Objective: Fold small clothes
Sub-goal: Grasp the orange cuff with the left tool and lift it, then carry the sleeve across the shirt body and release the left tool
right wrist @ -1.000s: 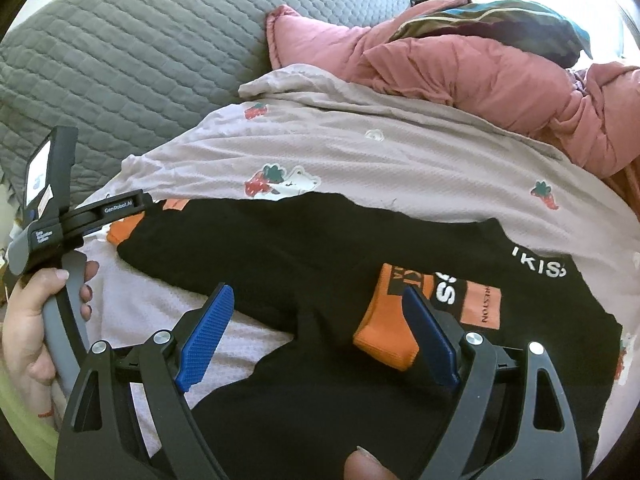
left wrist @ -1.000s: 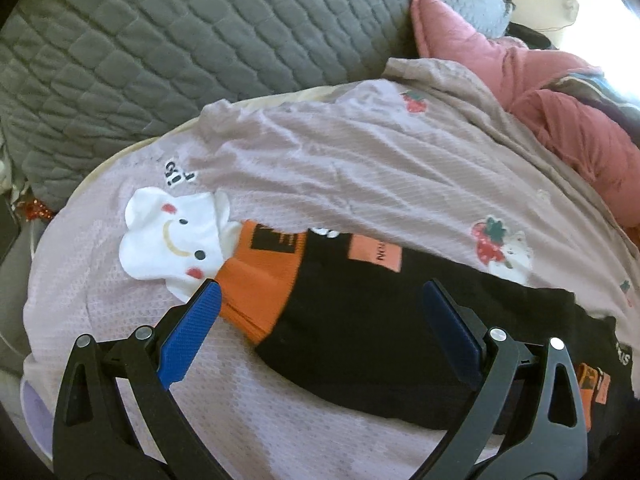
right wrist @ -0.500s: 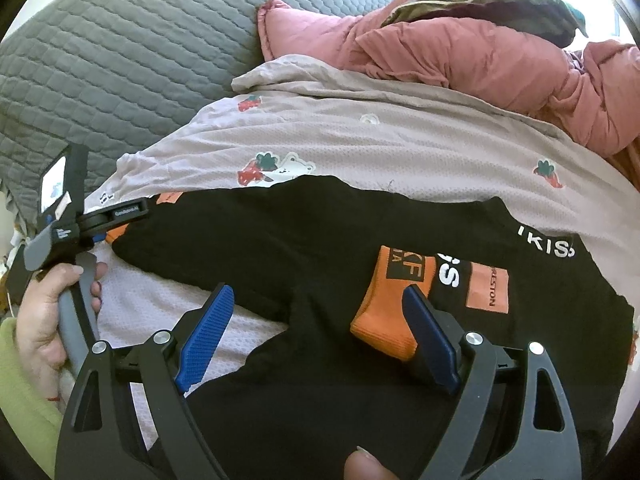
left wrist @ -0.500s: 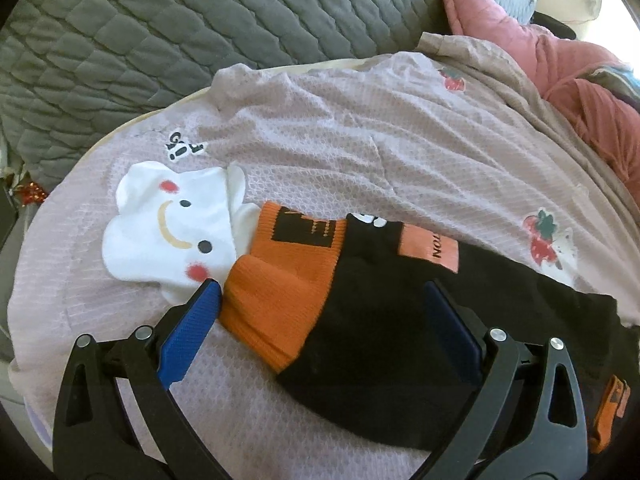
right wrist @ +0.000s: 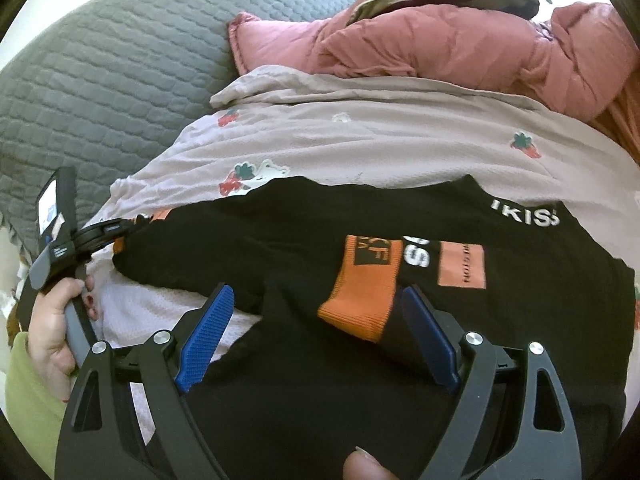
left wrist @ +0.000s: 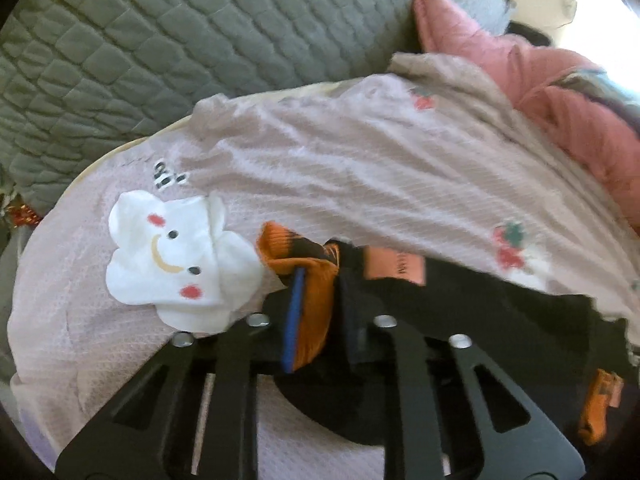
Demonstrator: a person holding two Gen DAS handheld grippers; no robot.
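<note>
A small black top [right wrist: 320, 240] with orange cuffs lies spread on a lilac blanket [right wrist: 400, 140]. In the left wrist view my left gripper [left wrist: 320, 296] is shut on the orange cuff [left wrist: 316, 312] of the left sleeve [left wrist: 460, 304], which bunches between the pads. In the right wrist view my right gripper [right wrist: 316, 320] is open and low over the top, its pads either side of the other orange cuff [right wrist: 364, 292], which lies folded onto the body. The left gripper also shows at the far left of the right wrist view [right wrist: 132, 224].
A white smiling cartoon print [left wrist: 176, 264] is on the blanket just left of the held cuff. A grey quilted cushion [left wrist: 200, 40] stands behind. A pink padded jacket [right wrist: 460, 40] lies at the back right. A hand [right wrist: 52, 320] holds the left gripper's handle.
My left gripper has closed on the orange sleeve cuff, which was lying flat between open fingers before. My right gripper has stayed open over the other cuff.
</note>
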